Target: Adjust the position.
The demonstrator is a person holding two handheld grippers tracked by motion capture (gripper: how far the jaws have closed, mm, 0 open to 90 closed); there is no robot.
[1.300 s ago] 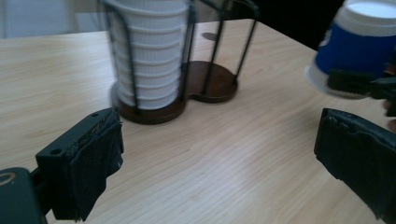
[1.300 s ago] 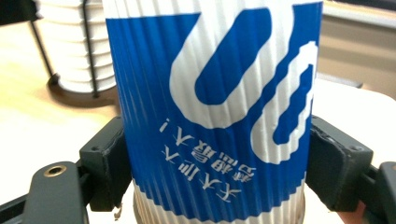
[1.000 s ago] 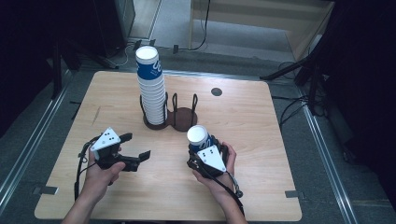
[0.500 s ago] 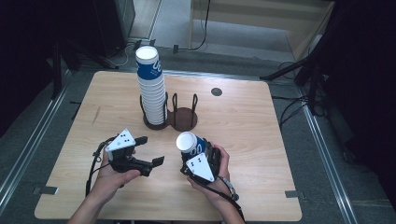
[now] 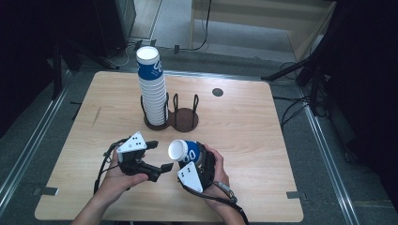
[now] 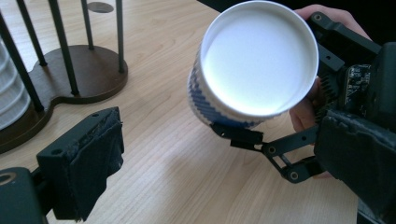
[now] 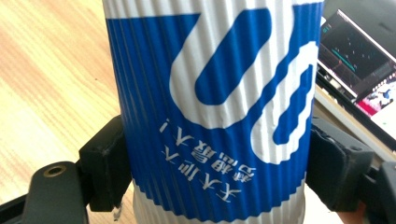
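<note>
A blue-and-white ribbed paper cup point(image 5: 184, 151) lies tilted on its side above the table, with my right gripper point(image 5: 198, 158) shut on its body. In the right gripper view the black pads point(image 7: 105, 163) press both sides of the cup point(image 7: 210, 107). The cup's white round end point(image 6: 259, 58) faces my left gripper point(image 5: 158, 156), which stands open just to its left. In the left gripper view that gripper's two pads point(image 6: 88, 158) sit wide apart with nothing between them. A tall stack of the same cups point(image 5: 152, 89) stands in the left ring of a dark wire holder point(image 5: 185, 119).
The holder's right ring point(image 6: 88, 70) is bare. A small dark disc point(image 5: 217, 92) is set in the tabletop at the back. Both hands work near the wooden table's point(image 5: 263, 154) front edge. Dark floor and cables surround the table.
The right gripper has brought the cup left and nearer the front edge, tipping it from upright onto its side. The left gripper has moved right, toward the cup.
</note>
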